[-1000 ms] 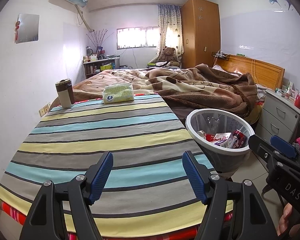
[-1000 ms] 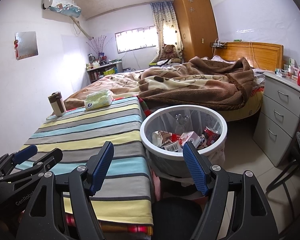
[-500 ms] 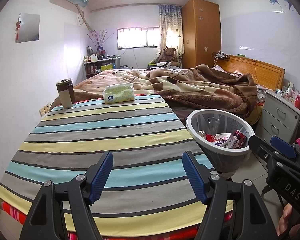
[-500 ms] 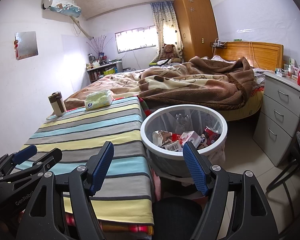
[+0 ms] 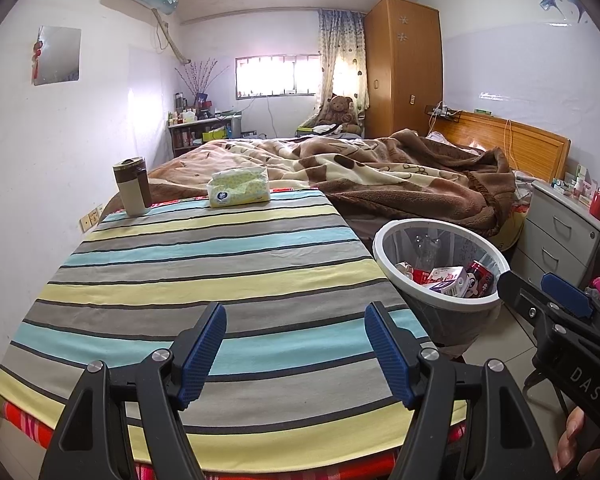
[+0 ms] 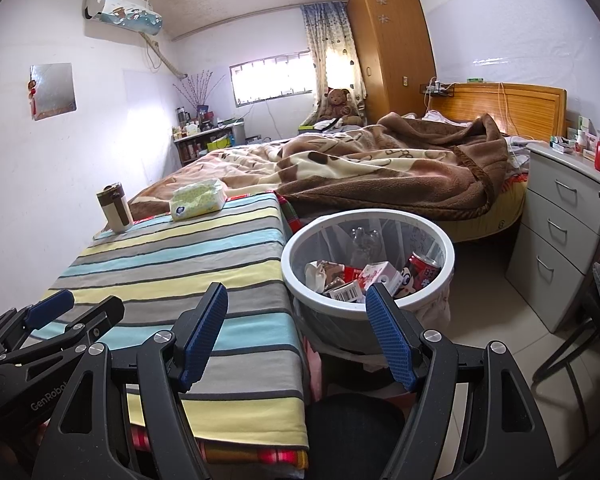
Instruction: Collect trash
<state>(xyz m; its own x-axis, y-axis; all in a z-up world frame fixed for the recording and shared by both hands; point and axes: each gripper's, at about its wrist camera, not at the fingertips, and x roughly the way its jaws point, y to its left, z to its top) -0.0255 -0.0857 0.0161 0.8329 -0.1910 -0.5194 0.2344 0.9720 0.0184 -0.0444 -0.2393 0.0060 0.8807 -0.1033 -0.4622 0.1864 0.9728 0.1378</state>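
Observation:
A white-rimmed mesh trash bin stands on the floor right of the striped table. It holds cartons, a red can, crumpled paper and a clear bottle. My left gripper is open and empty above the table's near edge; it also shows in the right wrist view. My right gripper is open and empty, just in front of the bin; it also shows in the left wrist view.
A brown-and-cream tumbler and a tissue pack stand at the table's far end. A bed with a brown blanket lies behind. A grey drawer unit stands right of the bin, and a dark chair seat is below my right gripper.

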